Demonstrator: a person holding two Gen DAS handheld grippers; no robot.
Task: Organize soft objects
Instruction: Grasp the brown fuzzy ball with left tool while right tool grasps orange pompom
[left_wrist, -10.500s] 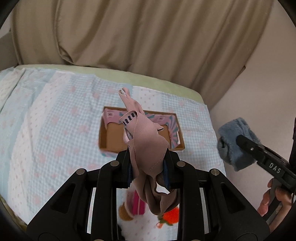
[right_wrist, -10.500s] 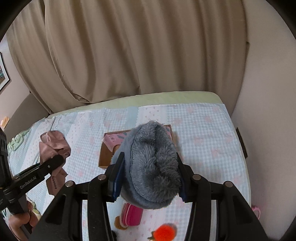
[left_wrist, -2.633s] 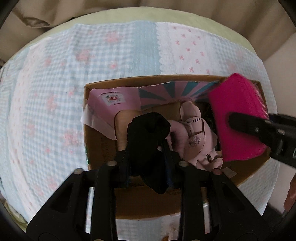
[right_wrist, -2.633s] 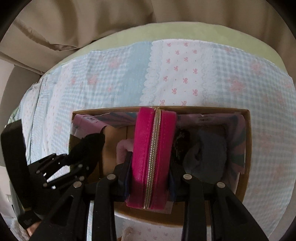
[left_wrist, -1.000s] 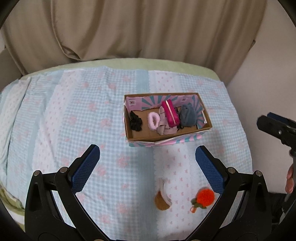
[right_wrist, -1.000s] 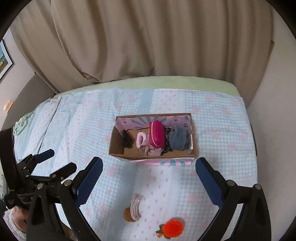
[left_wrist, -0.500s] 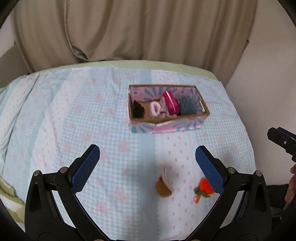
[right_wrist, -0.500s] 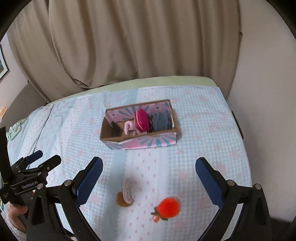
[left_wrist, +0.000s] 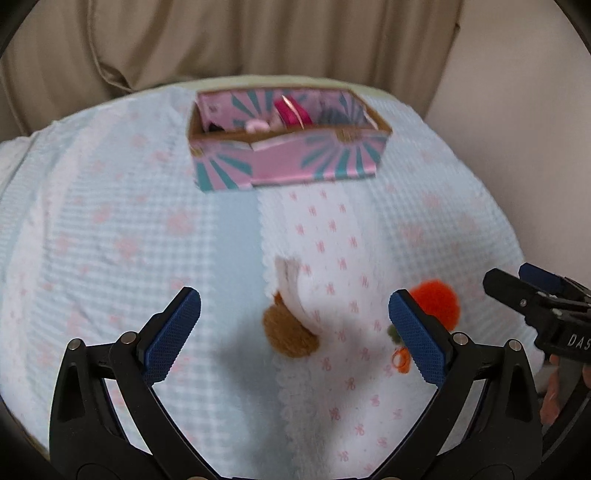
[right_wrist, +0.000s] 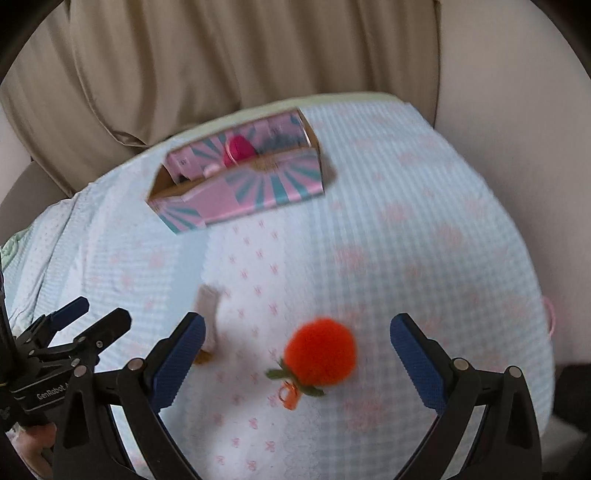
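Orange pompom (right_wrist: 320, 350) between spread right fingers (right_wrist: 415, 354); left fingers (left_wrist: 173, 332) apart around brown plush (left_wrist: 290, 330).

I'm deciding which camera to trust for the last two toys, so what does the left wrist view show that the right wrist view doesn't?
Only the left wrist view shows the whole brown and white plush, lying between the open left gripper fingers. Only the right wrist view shows the whole orange pompom, centred in the open right gripper, plus its green leaves. Both show the pink box of sorted things on the checked blanket, and each other's gripper at the edge.
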